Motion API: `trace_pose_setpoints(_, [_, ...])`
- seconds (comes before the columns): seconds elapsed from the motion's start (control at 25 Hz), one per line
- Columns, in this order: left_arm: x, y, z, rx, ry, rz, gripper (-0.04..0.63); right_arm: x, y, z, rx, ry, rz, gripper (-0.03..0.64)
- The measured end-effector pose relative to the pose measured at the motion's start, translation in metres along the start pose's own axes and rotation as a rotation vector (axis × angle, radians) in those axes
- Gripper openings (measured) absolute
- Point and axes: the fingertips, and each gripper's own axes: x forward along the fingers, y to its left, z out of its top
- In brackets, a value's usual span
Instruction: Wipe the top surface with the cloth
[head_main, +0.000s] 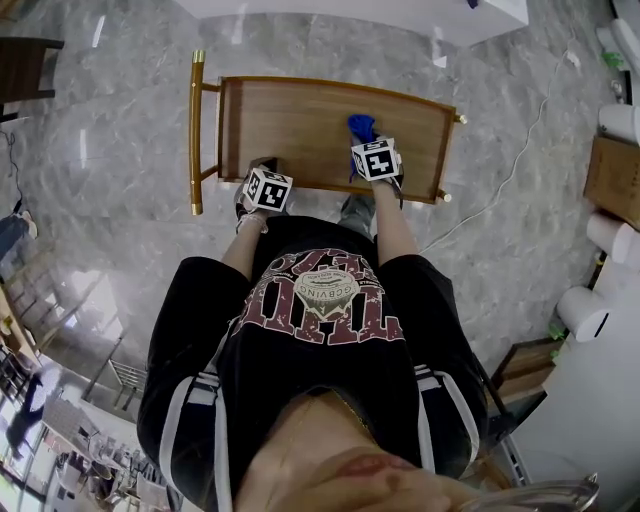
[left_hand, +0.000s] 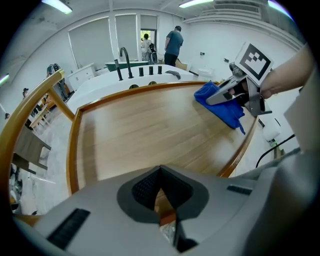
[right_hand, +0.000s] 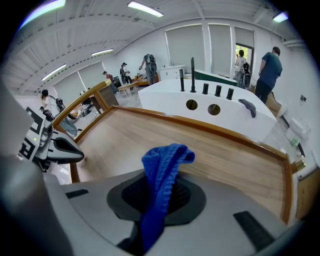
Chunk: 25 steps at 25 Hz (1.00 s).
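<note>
The wooden top surface (head_main: 300, 125) of a cart has a raised rim and lies in front of the person. A blue cloth (head_main: 361, 127) hangs bunched over its near right part, and my right gripper (head_main: 365, 140) is shut on it. In the right gripper view the cloth (right_hand: 162, 175) stands up folded between the jaws of that gripper (right_hand: 157, 200). From the left gripper view the cloth (left_hand: 222, 105) droops onto the wood by the right rim. My left gripper (head_main: 262, 165) hovers at the near left edge, and its jaws (left_hand: 160, 187) are shut on nothing.
A gold handle (head_main: 196, 130) runs along the cart's left end. Beyond the cart stands a white counter (right_hand: 210, 100) with black taps. A cable (head_main: 520, 160) trails on the marble floor at the right, near white rolls (head_main: 585, 310). People (left_hand: 174, 42) stand far behind.
</note>
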Motion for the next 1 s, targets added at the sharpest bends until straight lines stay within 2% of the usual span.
trace_pose_setpoints(1.0, [-0.012, 0.033, -0.031, -0.120, 0.000, 0.055, 0.046, 0.035, 0.064, 0.034, -0.101, 0.011, 0.152, 0.055])
